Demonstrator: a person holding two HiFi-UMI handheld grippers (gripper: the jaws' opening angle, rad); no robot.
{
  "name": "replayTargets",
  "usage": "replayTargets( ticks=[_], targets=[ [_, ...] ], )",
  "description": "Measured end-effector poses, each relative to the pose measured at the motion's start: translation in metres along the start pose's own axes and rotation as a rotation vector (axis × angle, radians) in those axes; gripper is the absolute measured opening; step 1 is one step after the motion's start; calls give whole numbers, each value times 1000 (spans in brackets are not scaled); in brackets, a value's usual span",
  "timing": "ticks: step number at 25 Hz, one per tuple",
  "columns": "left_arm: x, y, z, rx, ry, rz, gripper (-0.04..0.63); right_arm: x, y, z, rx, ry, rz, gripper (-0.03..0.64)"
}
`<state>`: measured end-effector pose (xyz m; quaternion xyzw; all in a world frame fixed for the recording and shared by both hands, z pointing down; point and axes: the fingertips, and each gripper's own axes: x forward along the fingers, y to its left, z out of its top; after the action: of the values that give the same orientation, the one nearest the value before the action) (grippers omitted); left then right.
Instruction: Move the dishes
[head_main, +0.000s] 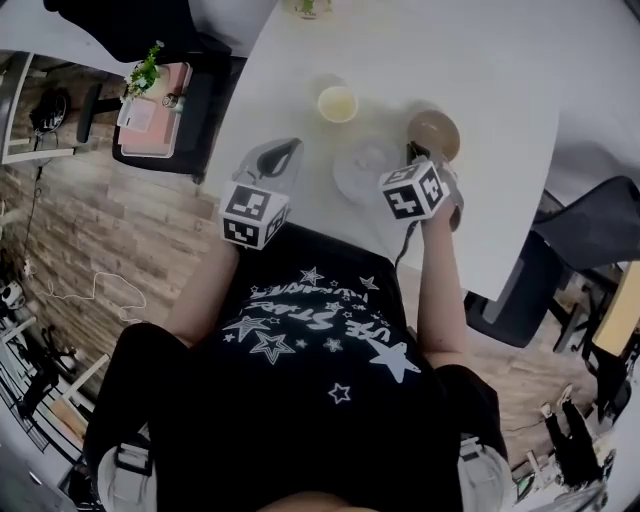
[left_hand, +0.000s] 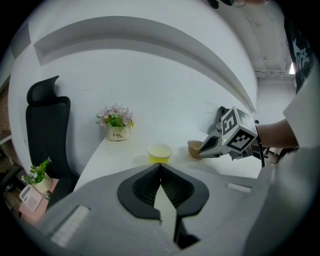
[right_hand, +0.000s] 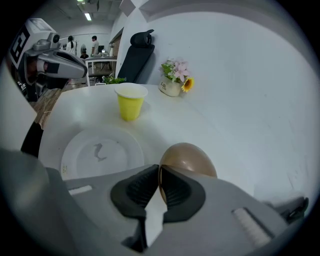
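Note:
A brown bowl (head_main: 434, 133) (right_hand: 187, 159) sits on the white table (head_main: 500, 90), at the right of a white plate (head_main: 368, 168) (right_hand: 102, 150) with a small grey mark. My right gripper (head_main: 415, 152) (right_hand: 159, 172) is shut on the bowl's near rim, which runs between its pads. A yellow cup (head_main: 337, 103) (right_hand: 130, 101) (left_hand: 159, 152) stands beyond the plate. My left gripper (head_main: 283, 150) (left_hand: 160, 165) hovers over the table's near left edge, shut with nothing in it. It points toward the cup, and the bowl (left_hand: 195, 147) shows at its right.
A small pot of flowers (left_hand: 117, 131) (right_hand: 173, 85) stands at the table's far side against the white wall. A black office chair (left_hand: 47, 130) is left of the table and another (head_main: 590, 235) at its right. A pink stool with a plant (head_main: 150, 100) stands on the wooden floor.

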<state>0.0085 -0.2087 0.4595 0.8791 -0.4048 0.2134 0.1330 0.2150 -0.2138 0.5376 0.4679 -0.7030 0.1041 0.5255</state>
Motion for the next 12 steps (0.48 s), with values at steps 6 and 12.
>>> replayTargets(
  ticks=[6, 12],
  targets=[
    [-3, -10, 1, 23, 0, 47, 11, -1, 2, 2, -18, -57, 11, 24],
    [-15, -15, 4, 18, -20, 98, 11, -3, 12, 6, -40, -110, 64, 113]
  ],
)
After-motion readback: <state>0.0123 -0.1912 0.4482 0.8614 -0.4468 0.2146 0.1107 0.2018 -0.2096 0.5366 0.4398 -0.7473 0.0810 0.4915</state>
